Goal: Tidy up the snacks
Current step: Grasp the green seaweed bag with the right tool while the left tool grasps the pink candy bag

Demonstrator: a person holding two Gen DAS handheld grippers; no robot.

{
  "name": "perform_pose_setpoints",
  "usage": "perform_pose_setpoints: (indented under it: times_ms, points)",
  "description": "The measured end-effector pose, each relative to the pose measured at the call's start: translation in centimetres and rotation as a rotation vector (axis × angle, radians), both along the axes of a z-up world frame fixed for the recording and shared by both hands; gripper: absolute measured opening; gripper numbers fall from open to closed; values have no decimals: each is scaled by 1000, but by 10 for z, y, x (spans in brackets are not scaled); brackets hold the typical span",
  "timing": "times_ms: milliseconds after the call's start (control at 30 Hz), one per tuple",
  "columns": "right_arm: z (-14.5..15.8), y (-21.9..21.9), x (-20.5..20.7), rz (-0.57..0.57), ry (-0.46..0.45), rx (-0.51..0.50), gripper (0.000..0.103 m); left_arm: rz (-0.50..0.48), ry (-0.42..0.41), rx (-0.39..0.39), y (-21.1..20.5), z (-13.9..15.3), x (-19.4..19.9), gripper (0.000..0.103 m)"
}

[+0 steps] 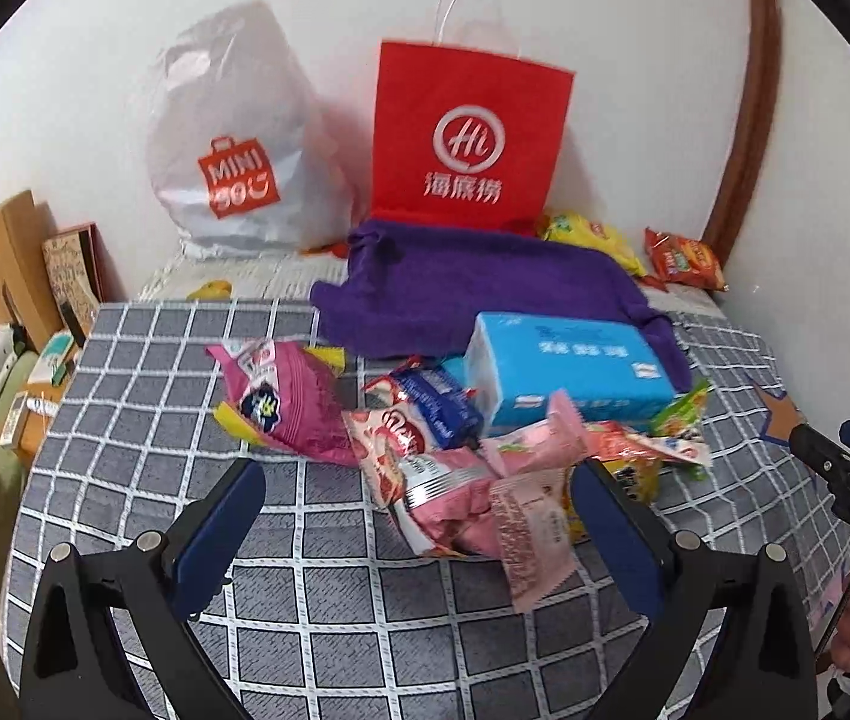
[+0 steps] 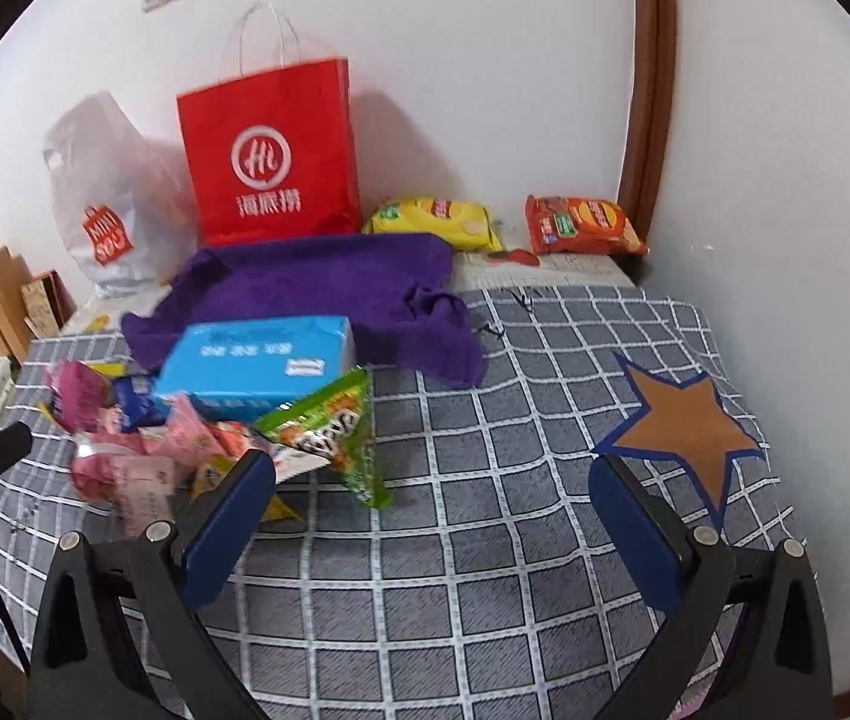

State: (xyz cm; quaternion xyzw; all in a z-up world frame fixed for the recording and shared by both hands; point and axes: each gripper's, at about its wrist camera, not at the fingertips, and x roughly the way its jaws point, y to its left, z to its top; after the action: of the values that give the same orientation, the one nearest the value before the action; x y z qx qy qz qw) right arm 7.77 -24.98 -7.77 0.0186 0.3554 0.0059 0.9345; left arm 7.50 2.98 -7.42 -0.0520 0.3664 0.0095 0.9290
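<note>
The snack pile [image 1: 473, 468] lies heaped on the grey checked bedspread [image 1: 155, 372], just in front of a blue tissue pack [image 1: 569, 366] that it touches; pink wrappers [image 1: 485, 498] sit at the near edge, a magenta packet [image 1: 287, 402] to the left, a green packet [image 2: 335, 426] to the right; two more snacks, a yellow bag [image 2: 434, 222] and an orange bag [image 2: 581, 225], lie well apart by the wall; the left claw [image 1: 419, 492] stands wide open, its blue pads flanking the pink wrappers without gripping; the right claw [image 2: 431, 486] is also spread wide, holding nothing, near the green packet; behind lie a purple towel [image 2: 317, 294], a red paper bag [image 1: 470, 132] and a white plastic bag [image 1: 239, 138]; a star patch [image 2: 683, 426] marks the bedspread.
</note>
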Motion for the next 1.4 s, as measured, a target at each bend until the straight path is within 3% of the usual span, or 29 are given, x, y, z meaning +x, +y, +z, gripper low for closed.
perform_pose_setpoints:
  times_ms: [233, 433, 567, 1100, 1133, 1233, 1400]
  points:
    - [-24, -6, 30, 19, 47, 77, 98, 17, 29, 39, 0, -16, 15, 102]
    - [-36, -3, 58, 56, 92, 141, 90, 17, 54, 18, 2, -20, 25, 102]
    - [-42, 9, 70, 96, 90, 139, 89, 27, 64, -8, 10, -24, 28, 102]
    - [-99, 43, 106, 207, 237, 117, 86, 82, 101, -31, 32, -40, 39, 102]
    - [-101, 44, 106, 213, 236, 113, 84, 83, 102, -30, 33, -41, 39, 102]
    - [-102, 47, 105, 229, 219, 96, 67, 87, 106, -30, 34, -42, 40, 102]
    - [-96, 42, 97, 215, 183, 55, 63, 93, 114, -32, 39, -47, 40, 102]
